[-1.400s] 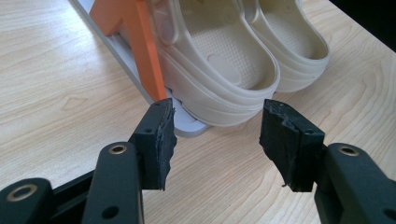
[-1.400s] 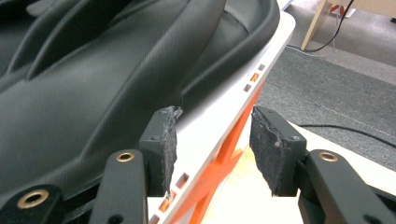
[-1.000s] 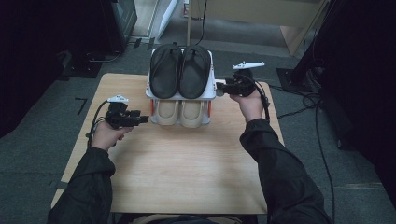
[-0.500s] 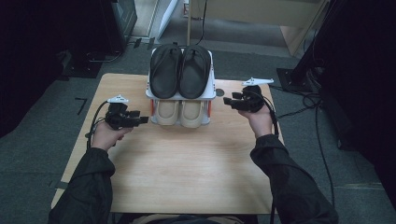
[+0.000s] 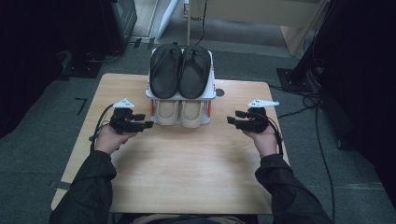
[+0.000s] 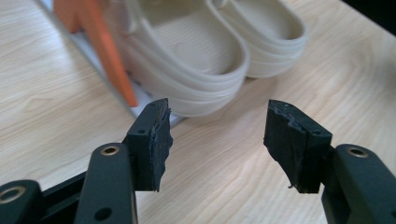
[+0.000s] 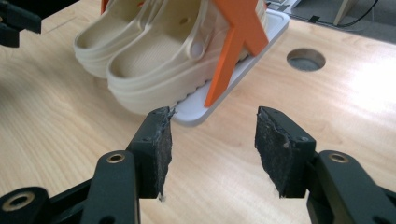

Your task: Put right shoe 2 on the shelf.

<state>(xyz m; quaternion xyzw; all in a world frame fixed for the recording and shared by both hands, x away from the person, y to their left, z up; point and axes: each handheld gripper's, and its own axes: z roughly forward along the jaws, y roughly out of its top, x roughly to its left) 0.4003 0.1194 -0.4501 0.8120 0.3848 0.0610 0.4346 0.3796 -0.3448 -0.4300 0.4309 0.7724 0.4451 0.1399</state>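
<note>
At the bottom of the high view, two dark sleeves come in over the pale wooden worktop [image 5: 187, 172]; at left of centre the left hand-held gripper [image 5: 148, 124] sits with jaws spread and nothing between them, just beside the beige clogs [image 5: 180, 113]; at right of centre the right hand-held gripper [image 5: 230, 120] hangs apart from the rack, its jaws likewise spread and empty. Farther up, the clogs lie on the lower level of a white rack [image 5: 213, 91] with orange struts; a pair of black sandals [image 5: 180, 70] lies on its top shelf.
</note>
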